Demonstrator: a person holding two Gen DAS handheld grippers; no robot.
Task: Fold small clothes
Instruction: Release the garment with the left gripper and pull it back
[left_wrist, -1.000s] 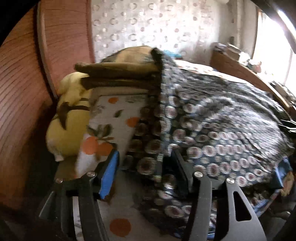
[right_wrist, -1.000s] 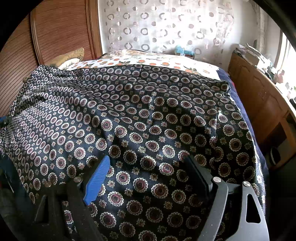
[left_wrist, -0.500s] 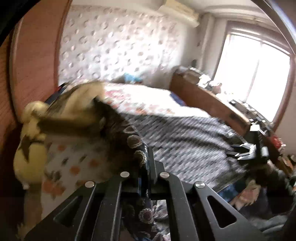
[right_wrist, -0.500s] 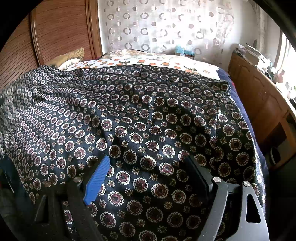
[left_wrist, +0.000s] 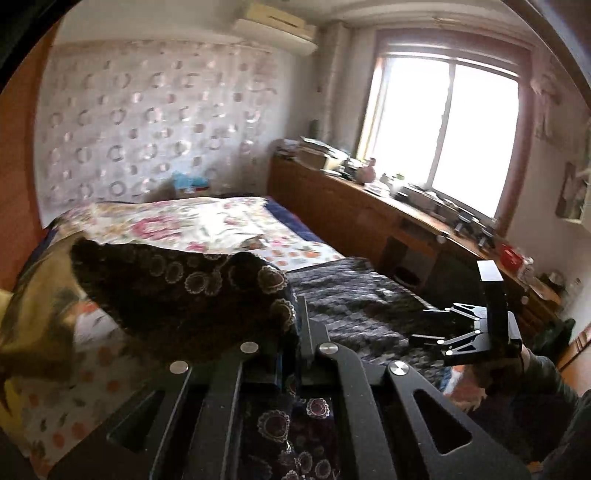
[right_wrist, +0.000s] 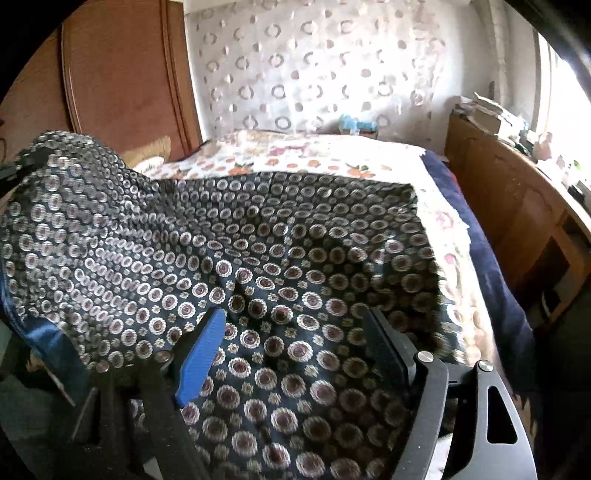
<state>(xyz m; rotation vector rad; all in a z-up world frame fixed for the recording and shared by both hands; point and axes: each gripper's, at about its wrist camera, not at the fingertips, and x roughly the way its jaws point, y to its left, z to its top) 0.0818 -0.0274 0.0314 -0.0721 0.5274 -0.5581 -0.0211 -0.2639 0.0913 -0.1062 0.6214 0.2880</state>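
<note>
A dark cloth (right_wrist: 277, 240) printed with small round medallions lies spread over the bed. My left gripper (left_wrist: 295, 325) is shut on its left edge and holds it up, so a fold of the cloth (left_wrist: 184, 288) bunches over the fingers. In the right wrist view that raised edge stands as a hump at the upper left. My right gripper (right_wrist: 295, 332) hovers low over the cloth's near part. Its jaws are closing, still wide, with cloth lying between the blue pad (right_wrist: 203, 350) and the black finger (right_wrist: 384, 350), not pinched. The right gripper (left_wrist: 436, 332) also shows in the left wrist view, held by a hand.
The bed's floral sheet (right_wrist: 314, 158) lies beyond the cloth. A wooden headboard (right_wrist: 122, 74) stands at the left and a long wooden desk (left_wrist: 369, 218) with clutter runs under the window (left_wrist: 443, 129). A yellow cushion (left_wrist: 22, 314) sits at the far left.
My left gripper shut on the cloth's edge and lifted it, swinging up and toward the room. The cloth's left side rose with it. The right gripper rose slightly and its jaws narrowed a little.
</note>
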